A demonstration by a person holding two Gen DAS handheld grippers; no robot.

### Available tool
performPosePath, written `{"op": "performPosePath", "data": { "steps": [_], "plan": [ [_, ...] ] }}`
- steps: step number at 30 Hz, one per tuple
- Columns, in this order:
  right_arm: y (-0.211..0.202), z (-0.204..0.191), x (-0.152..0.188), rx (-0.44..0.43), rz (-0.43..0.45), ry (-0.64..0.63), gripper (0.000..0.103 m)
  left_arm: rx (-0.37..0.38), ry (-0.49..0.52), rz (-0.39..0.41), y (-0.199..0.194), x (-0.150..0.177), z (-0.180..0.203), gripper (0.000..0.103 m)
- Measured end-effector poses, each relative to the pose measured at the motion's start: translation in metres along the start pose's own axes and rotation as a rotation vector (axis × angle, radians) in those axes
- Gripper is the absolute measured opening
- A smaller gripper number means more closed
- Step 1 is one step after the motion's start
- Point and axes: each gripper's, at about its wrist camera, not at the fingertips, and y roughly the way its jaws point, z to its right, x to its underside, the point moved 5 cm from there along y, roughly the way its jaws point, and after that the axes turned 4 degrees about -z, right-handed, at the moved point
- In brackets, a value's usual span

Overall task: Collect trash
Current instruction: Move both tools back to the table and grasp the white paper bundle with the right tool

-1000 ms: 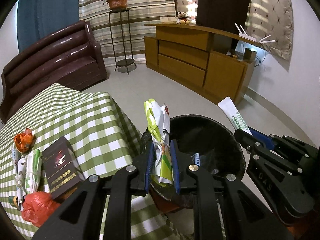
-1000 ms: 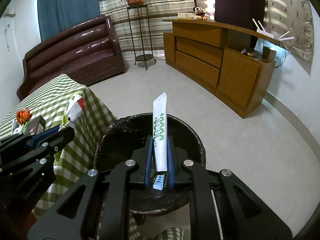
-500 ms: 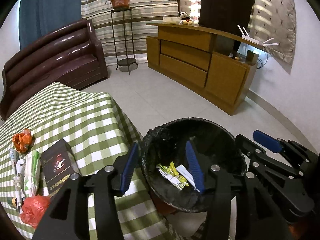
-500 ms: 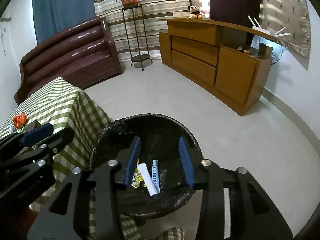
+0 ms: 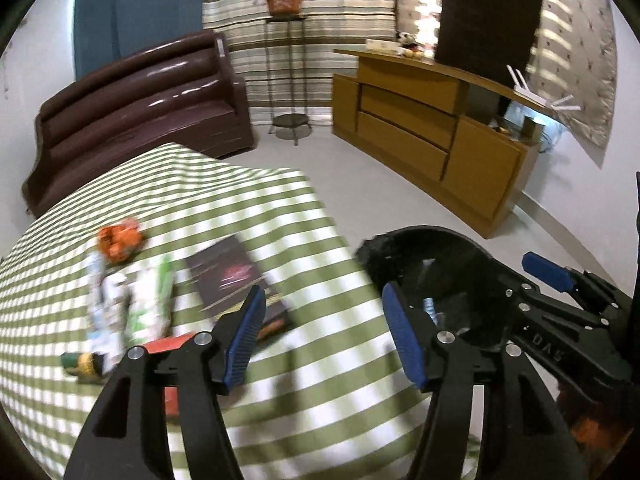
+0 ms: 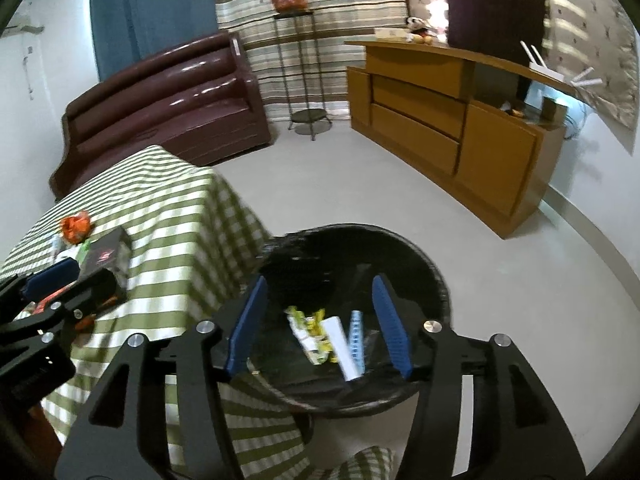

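Note:
My left gripper (image 5: 324,336) is open and empty above the green checked table (image 5: 224,200), near its right edge. Trash lies on the table to its left: an orange crumpled wrapper (image 5: 119,239), white-green packets (image 5: 148,300), a dark box (image 5: 230,274), a red bag (image 5: 168,360) partly behind my finger. My right gripper (image 6: 318,324) is open and empty above the black-lined trash bin (image 6: 400,240). Inside the bin lie a yellow-green wrapper (image 6: 310,330) and a white tube (image 6: 344,346). The bin also shows in the left wrist view (image 5: 440,248).
A brown sofa (image 5: 136,120) stands behind the table. A wooden sideboard (image 5: 432,136) runs along the right wall. A metal plant stand (image 5: 288,80) with a potted plant is by the striped curtain. Grey floor (image 6: 360,192) lies between them.
Both grippers opened and dropped the wrapper and the tube into the bin. The left gripper has since swung left, from over the bin to over the table.

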Motion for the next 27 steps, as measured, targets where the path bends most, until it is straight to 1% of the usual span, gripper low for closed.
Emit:
{"op": "performPosePath", "data": {
  "steps": [4,9,16,23,27],
  "plan": [
    [-0.007,-0.030,0.001,-0.043,0.003,-0.033,0.055,-0.047,-0.042,0.006,-0.017,0.010,-0.031,0.061],
    [-0.013,-0.071,0.006,-0.093,0.002,-0.087,0.055,-0.125,-0.110,0.003,-0.038,0.028,-0.085,0.061],
    [-0.021,-0.126,0.011,-0.151,-0.003,-0.160,0.055,-0.210,-0.216,-0.005,-0.054,0.054,-0.152,0.061],
    [-0.025,-0.177,0.011,-0.192,0.000,-0.221,0.055,-0.266,-0.273,-0.012,-0.066,0.073,-0.199,0.061],
    [-0.023,-0.203,0.009,-0.208,0.000,-0.253,0.055,-0.287,-0.303,-0.015,-0.073,0.085,-0.218,0.061]
  ]
}}
